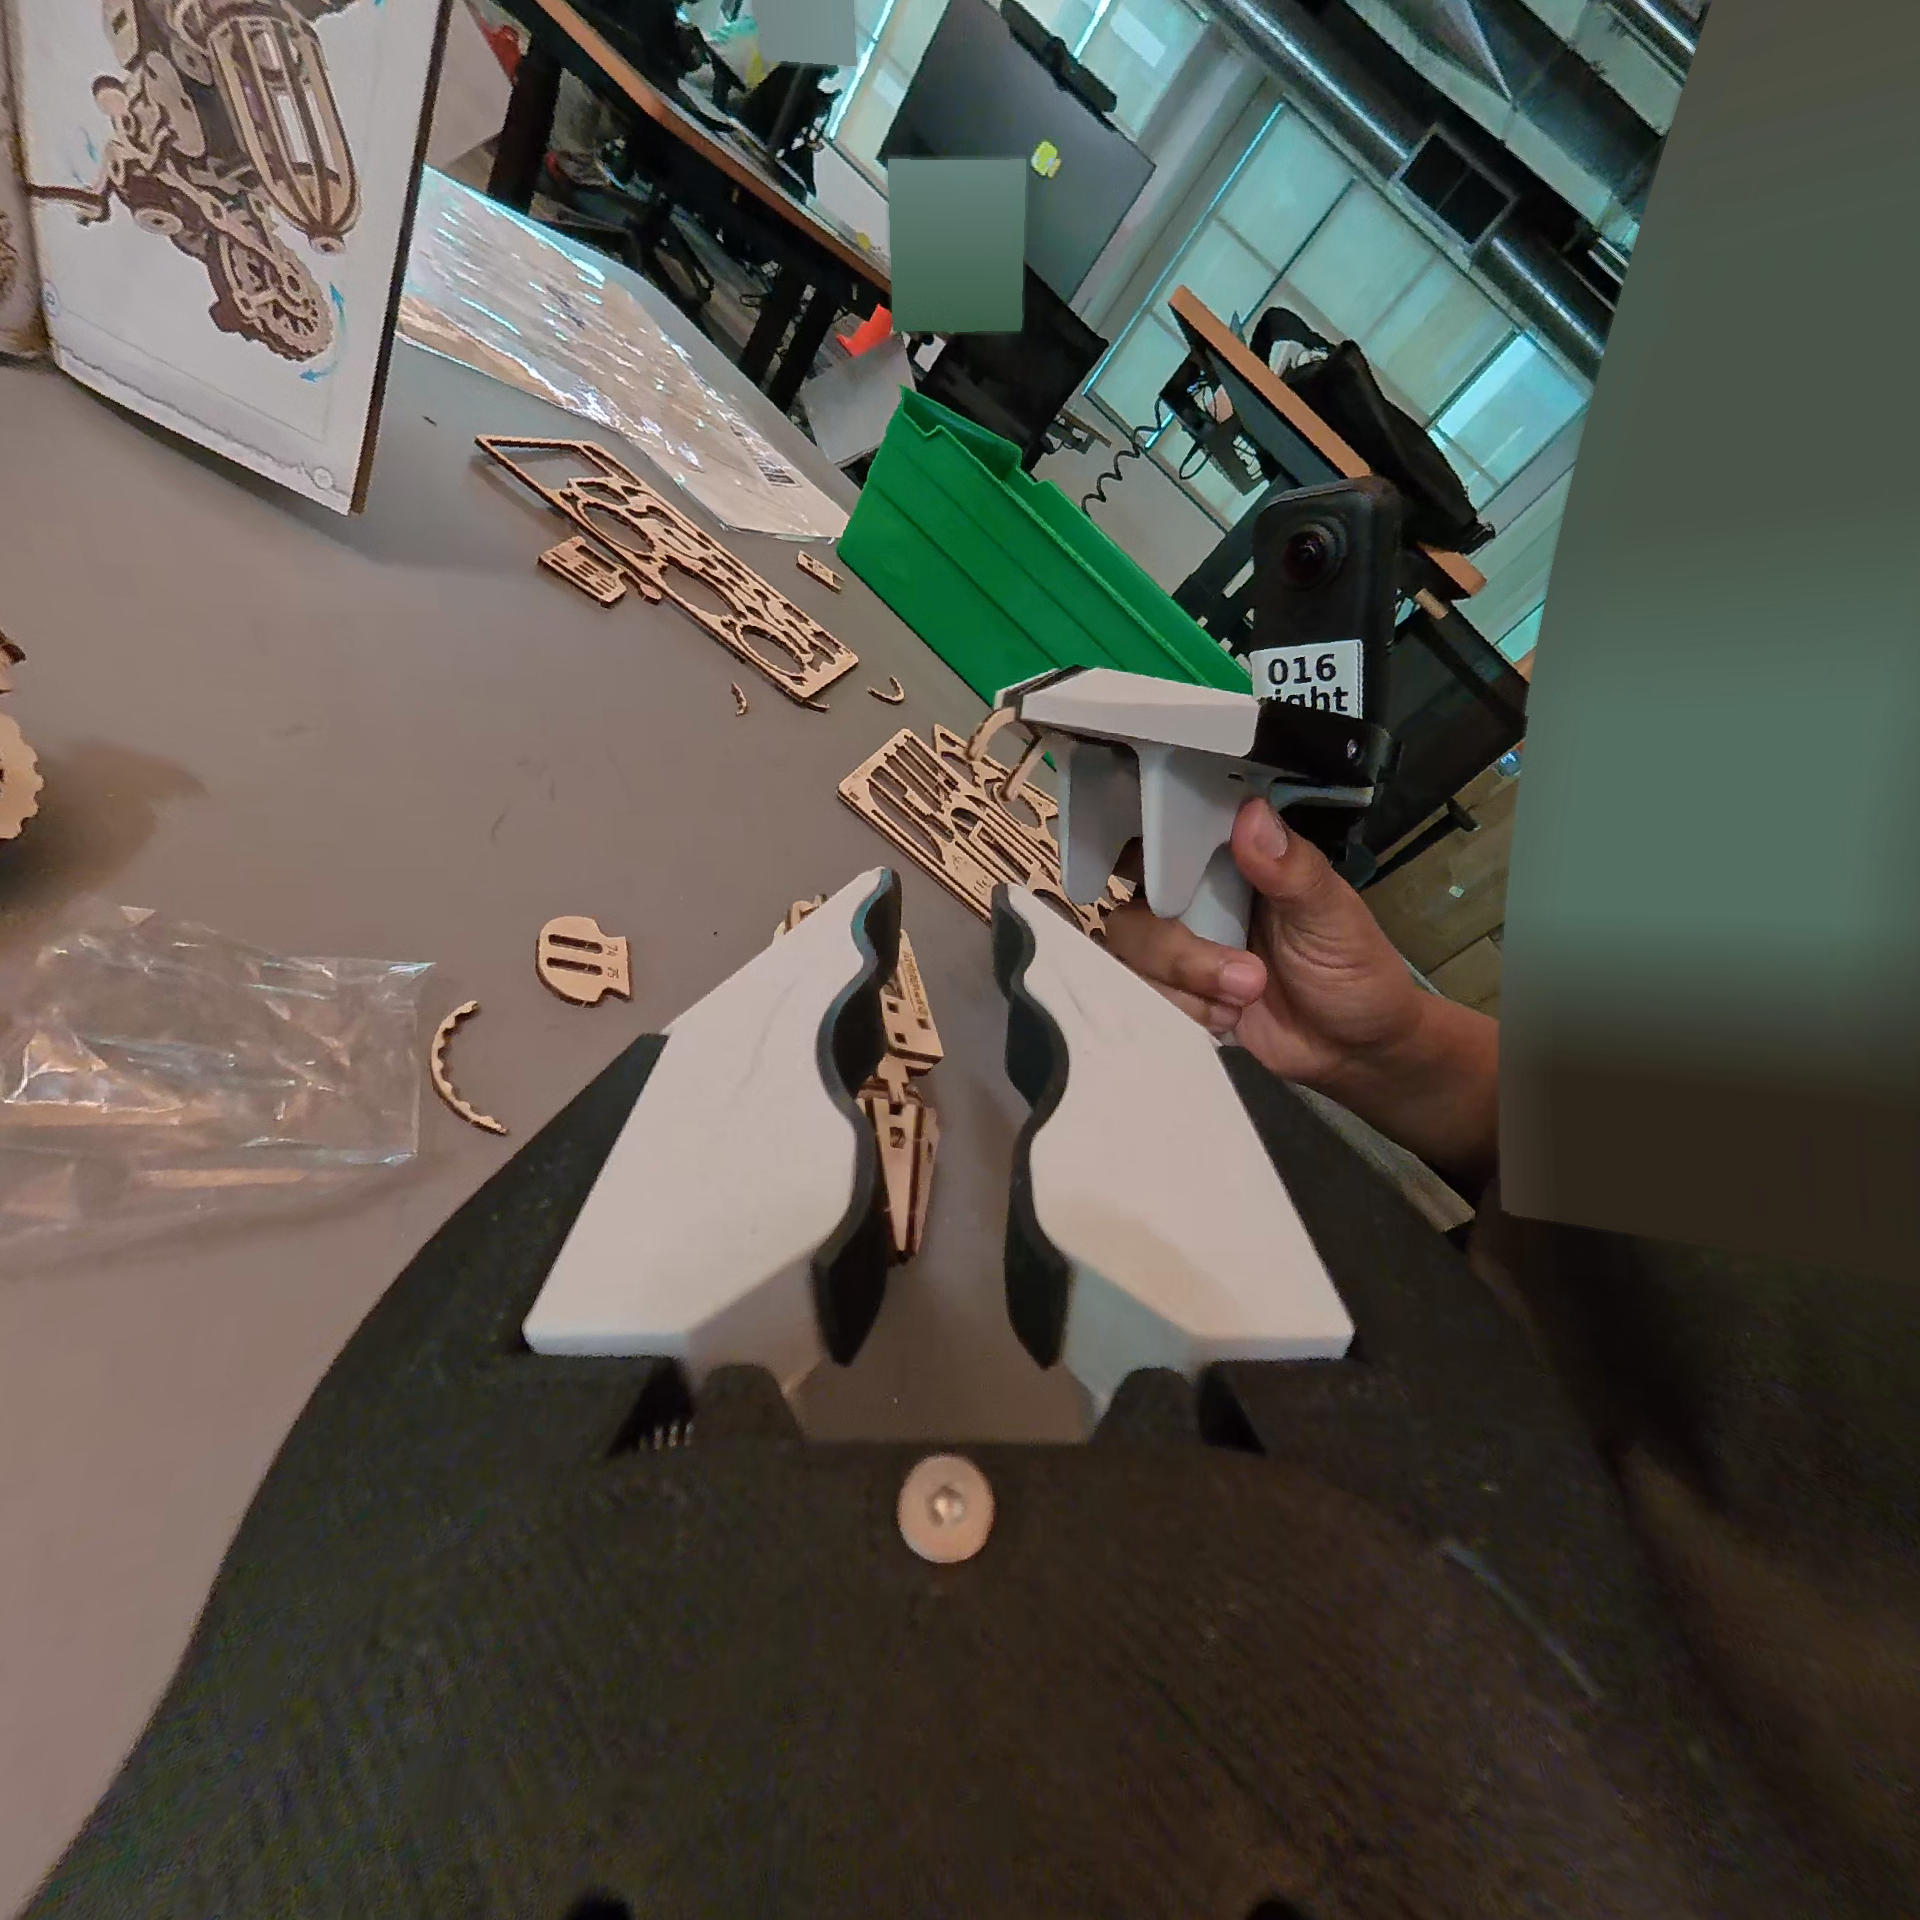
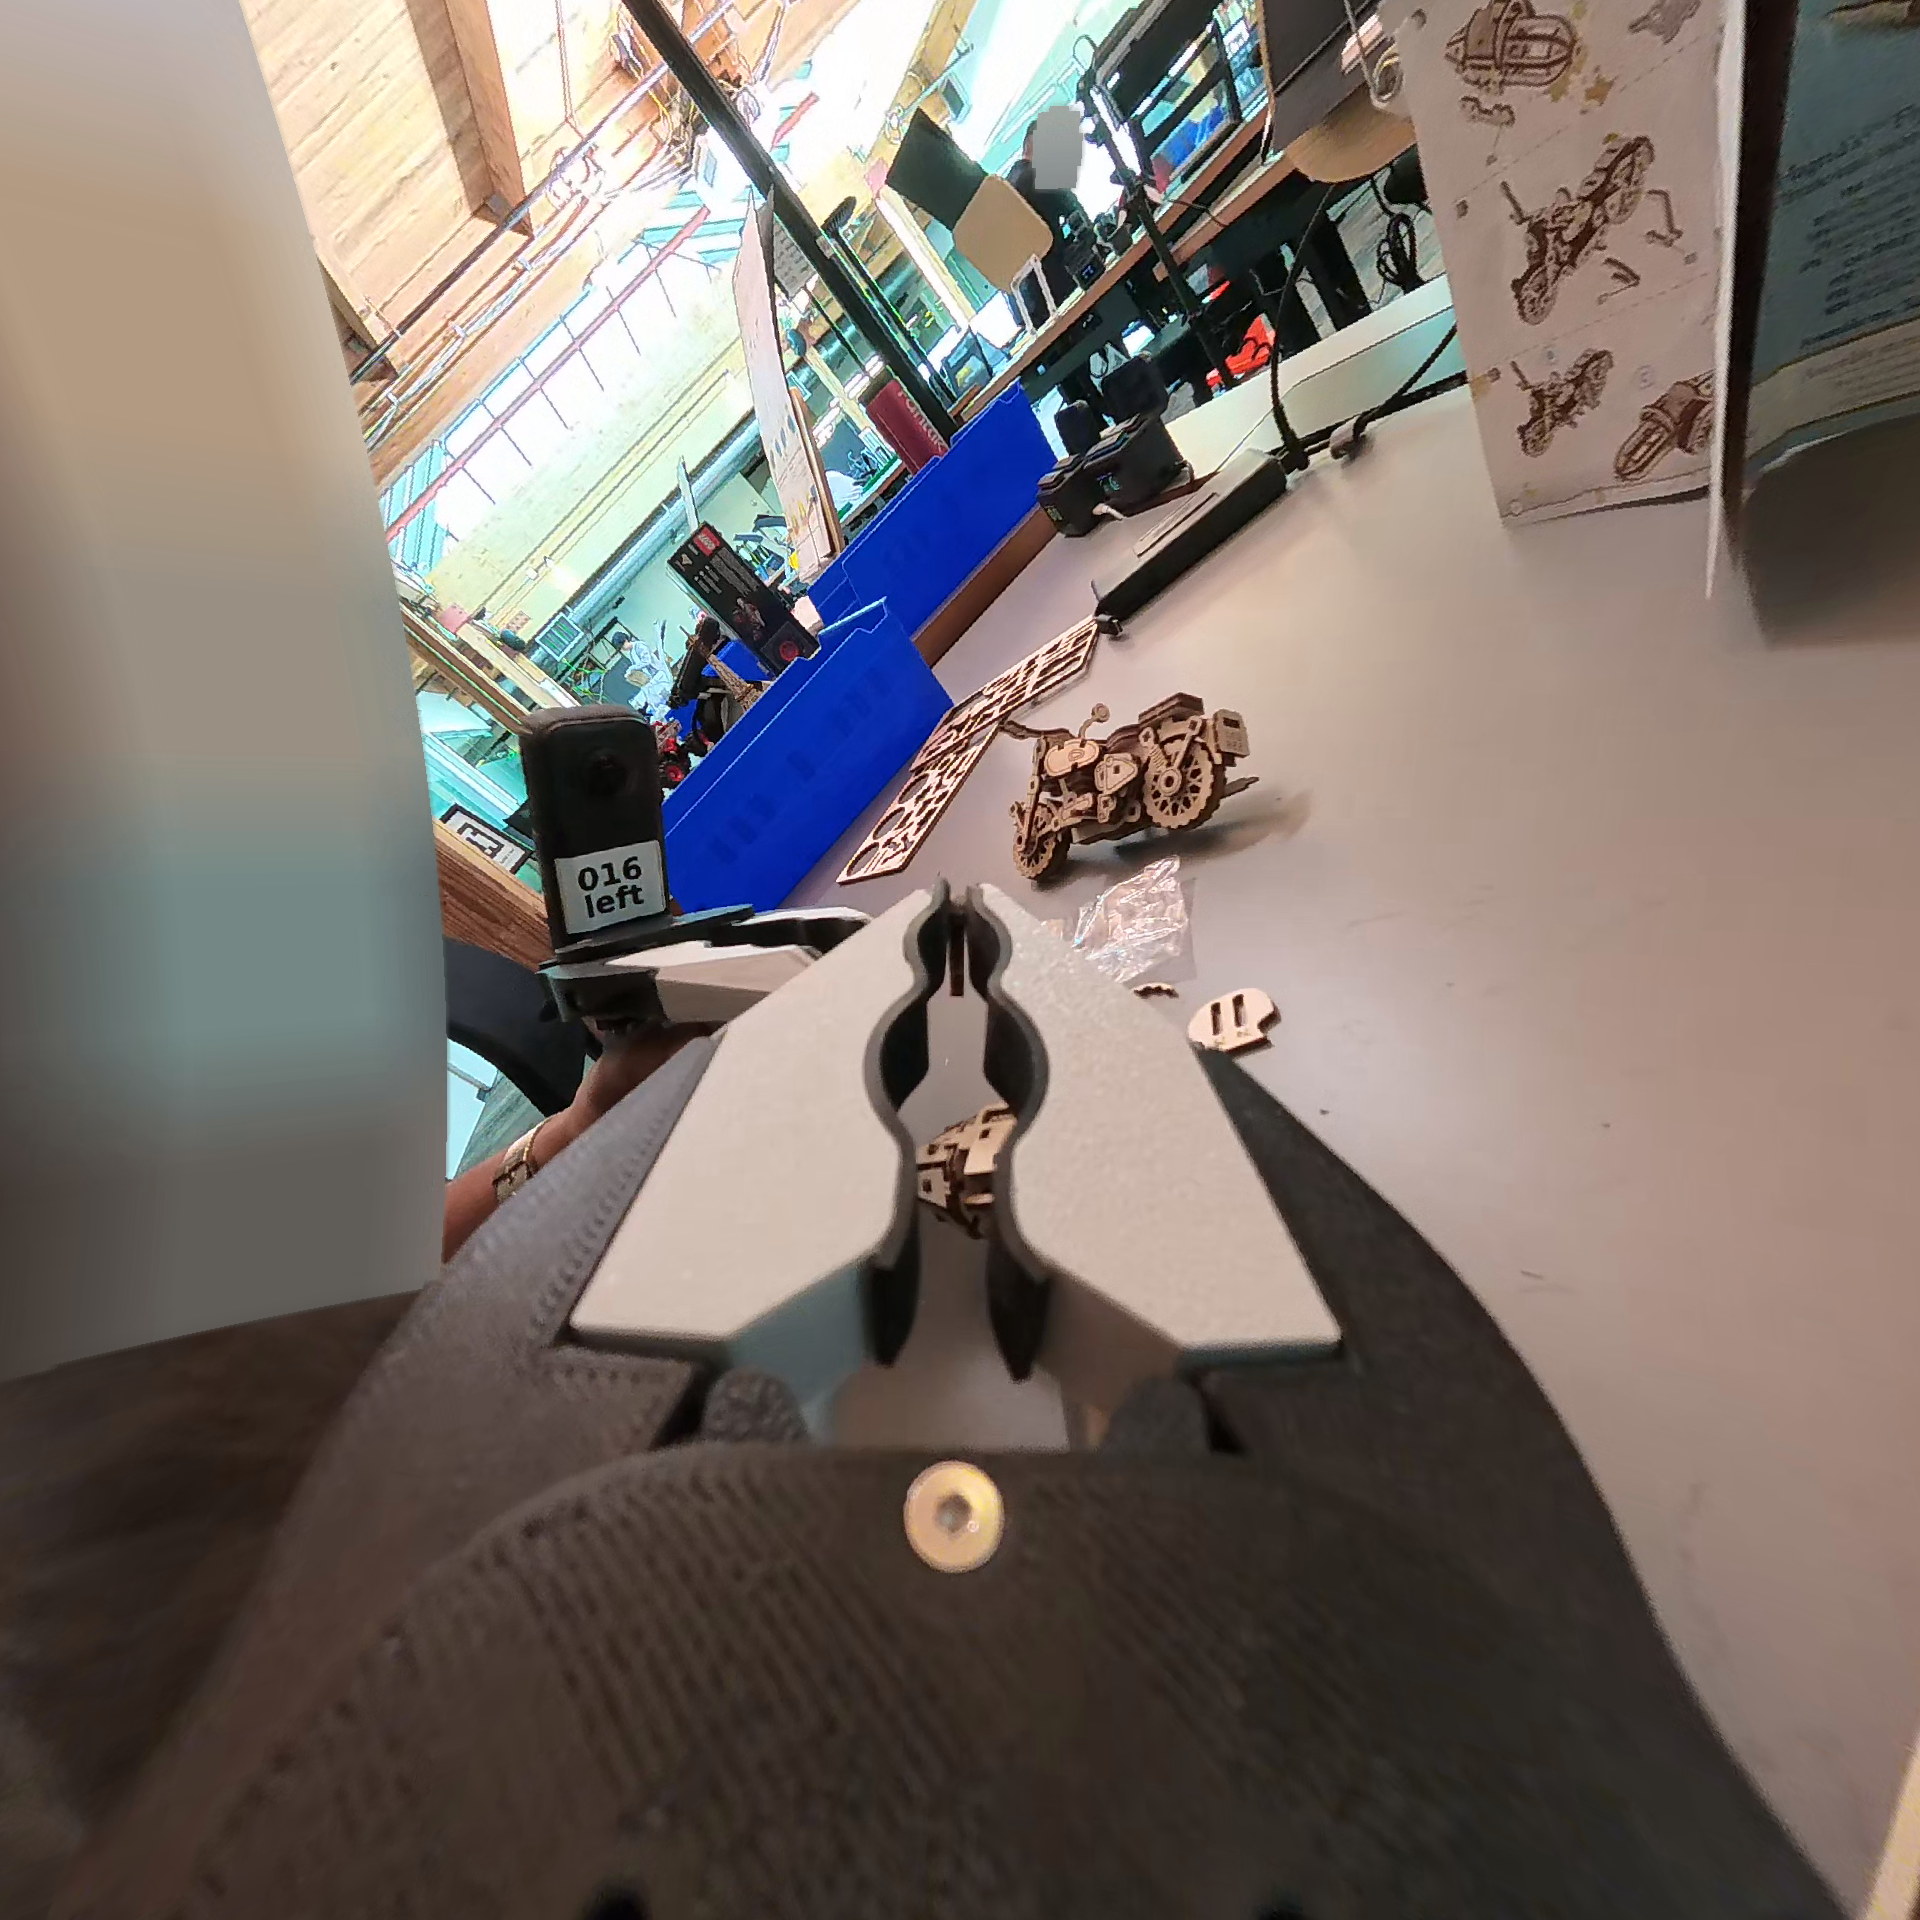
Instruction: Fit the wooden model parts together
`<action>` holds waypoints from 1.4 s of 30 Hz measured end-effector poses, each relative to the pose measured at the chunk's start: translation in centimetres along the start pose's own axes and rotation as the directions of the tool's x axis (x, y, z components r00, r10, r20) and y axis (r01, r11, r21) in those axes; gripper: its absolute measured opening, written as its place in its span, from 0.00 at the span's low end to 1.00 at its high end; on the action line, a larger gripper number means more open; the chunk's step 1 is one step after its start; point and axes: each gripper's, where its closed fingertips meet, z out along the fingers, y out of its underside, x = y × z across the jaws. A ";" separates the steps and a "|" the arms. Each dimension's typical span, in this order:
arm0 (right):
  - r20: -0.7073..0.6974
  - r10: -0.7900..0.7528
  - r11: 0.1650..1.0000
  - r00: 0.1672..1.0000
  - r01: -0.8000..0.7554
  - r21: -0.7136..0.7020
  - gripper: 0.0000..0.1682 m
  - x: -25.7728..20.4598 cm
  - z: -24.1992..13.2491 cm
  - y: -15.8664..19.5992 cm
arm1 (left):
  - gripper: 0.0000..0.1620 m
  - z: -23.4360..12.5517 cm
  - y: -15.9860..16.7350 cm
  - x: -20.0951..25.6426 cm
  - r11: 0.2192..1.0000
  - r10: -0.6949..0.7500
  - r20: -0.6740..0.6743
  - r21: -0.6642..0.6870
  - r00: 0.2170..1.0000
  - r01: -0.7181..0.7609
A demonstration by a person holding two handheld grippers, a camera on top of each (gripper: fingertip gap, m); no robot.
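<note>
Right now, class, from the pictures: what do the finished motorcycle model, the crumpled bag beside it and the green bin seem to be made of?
Motorcycle model: thin laser-cut wood, probably plywood, matte tan with dark edges.
Crumpled bag: clear plastic film, glossy, creased and see-through.
Green bin: probably moulded plastic, smooth with a uniform colour and slight sheen.

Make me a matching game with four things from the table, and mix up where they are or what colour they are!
Things:
1. right gripper
2. left gripper
3. motorcycle model
4. bin

Clues:
A. green
B. open, above a small wooden assembly
C. standing on the table, already built
D. pinching a thin curved wooden piece

Pairs: 1-D, 2-B, 3-C, 4-A
</note>
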 end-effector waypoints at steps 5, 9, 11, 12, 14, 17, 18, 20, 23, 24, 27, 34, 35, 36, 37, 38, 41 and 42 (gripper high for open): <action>-0.019 -0.041 0.999 0.999 0.041 -0.007 0.00 0.3 0.0 0.0 | 0.10 -0.2 -0.3 -0.3 1.000 -0.026 0.003 0.016 1.000 0.026; -0.042 -0.087 0.996 0.995 0.086 -0.023 0.00 0.7 0.4 0.5 | 0.12 -0.5 -0.5 -1.6 0.998 -0.050 0.047 0.033 0.998 0.049; -0.055 -0.118 0.993 0.992 0.116 -0.033 0.00 1.0 0.7 0.8 | 0.13 -1.0 -0.9 -2.9 0.997 -0.058 0.099 0.052 0.993 0.053; -0.068 -0.142 0.989 0.987 0.140 -0.036 0.00 1.2 0.8 0.9 | 0.14 -1.2 -1.0 -3.6 0.997 -0.063 0.128 0.059 0.990 0.056; -0.115 -0.217 0.976 0.969 0.212 -0.054 0.00 1.9 0.7 0.9 | 0.15 -1.6 -0.9 -4.9 0.997 -0.067 0.187 0.058 0.980 0.057; -0.246 -0.334 0.943 0.910 0.326 -0.072 0.00 4.0 0.0 0.3 | 0.20 -2.1 -0.3 -7.1 0.999 -0.046 0.303 0.030 0.952 0.039; -0.272 -0.356 0.934 0.894 0.350 -0.074 0.00 4.4 -0.1 0.1 | 0.21 -2.2 -0.1 -7.7 0.999 -0.033 0.336 0.016 0.941 0.029; -0.294 -0.365 0.930 0.883 0.360 -0.076 0.00 4.9 -0.1 0.1 | 0.22 -2.1 0.1 -8.2 0.999 -0.045 0.353 0.004 0.935 0.046; -0.294 -0.333 0.943 0.896 0.322 -0.085 0.00 5.5 0.1 0.4 | 0.22 -2.0 0.4 -8.9 0.995 -0.097 0.363 0.002 0.927 0.103; -0.299 -0.322 0.946 0.898 0.312 -0.083 0.00 5.7 0.1 0.3 | 0.22 -2.0 0.5 -9.1 0.992 -0.120 0.364 0.002 0.924 0.128; -0.304 -0.287 0.958 0.908 0.276 -0.079 0.00 6.2 0.1 0.2 | 0.22 -2.1 0.7 -9.9 0.980 -0.190 0.366 0.017 0.911 0.198; -0.307 -0.234 0.972 0.923 0.222 -0.073 0.00 6.8 0.1 0.2 | 0.20 -2.0 0.8 -10.6 0.969 -0.240 0.379 0.032 0.893 0.247; -0.307 -0.230 0.973 0.924 0.219 -0.071 0.00 6.8 0.0 0.2 | 0.20 -2.1 0.8 -10.6 0.968 -0.242 0.380 0.034 0.893 0.248; -0.306 -0.228 0.974 0.924 0.217 -0.069 0.00 6.8 0.0 0.1 | 0.20 -2.1 0.8 -10.6 0.968 -0.244 0.379 0.036 0.893 0.250; -0.306 -0.226 0.974 0.925 0.216 -0.067 0.00 6.8 0.0 0.1 | 0.19 -2.1 0.8 -10.6 0.967 -0.245 0.379 0.036 0.892 0.251; -0.306 -0.226 0.974 0.925 0.216 -0.067 0.00 6.8 0.0 0.1 | 0.19 -2.1 0.8 -10.6 0.968 -0.245 0.380 0.036 0.892 0.250; -0.307 -0.230 0.973 0.923 0.219 -0.071 0.00 6.8 0.0 0.2 | 0.19 -2.1 0.8 -10.6 0.968 -0.243 0.381 0.036 0.892 0.249; -0.308 -0.232 0.973 0.923 0.220 -0.072 0.00 6.8 0.0 0.2 | 0.19 -2.1 0.8 -10.6 0.968 -0.245 0.380 0.038 0.892 0.250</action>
